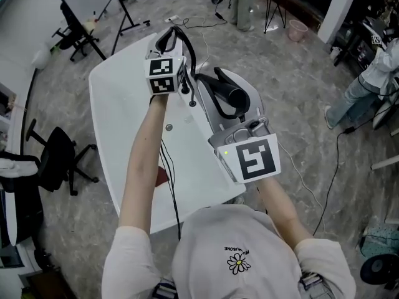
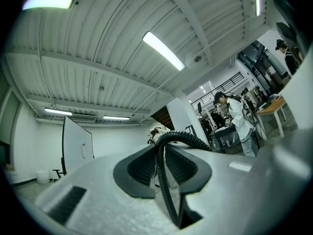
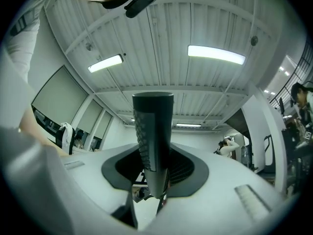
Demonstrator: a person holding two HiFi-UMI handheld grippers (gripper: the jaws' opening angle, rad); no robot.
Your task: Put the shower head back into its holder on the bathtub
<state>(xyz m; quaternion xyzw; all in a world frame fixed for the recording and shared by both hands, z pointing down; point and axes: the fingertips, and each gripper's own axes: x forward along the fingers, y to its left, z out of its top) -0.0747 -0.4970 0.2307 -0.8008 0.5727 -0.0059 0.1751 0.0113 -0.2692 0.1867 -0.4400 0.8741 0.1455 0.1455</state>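
The black shower head (image 1: 227, 95) is raised over the white bathtub (image 1: 118, 104), with my right gripper (image 1: 232, 104) shut on its handle. In the right gripper view the handle (image 3: 152, 131) stands upright between the jaws of the right gripper (image 3: 154, 173). The black ribbed hose (image 1: 177, 39) loops up from my left gripper (image 1: 174, 55), which is shut on it. The left gripper view shows the hose (image 2: 166, 180) running through the left gripper (image 2: 164, 173) and arching to the right. I cannot make out the holder on the tub.
Small fittings (image 1: 168, 127) sit on the tub's deck. Black office chairs (image 1: 59, 157) stand to the left, and a light stand (image 1: 121, 11) is behind the tub. A person (image 1: 368, 86) stands at the right. Cables (image 1: 330, 173) trail over the floor.
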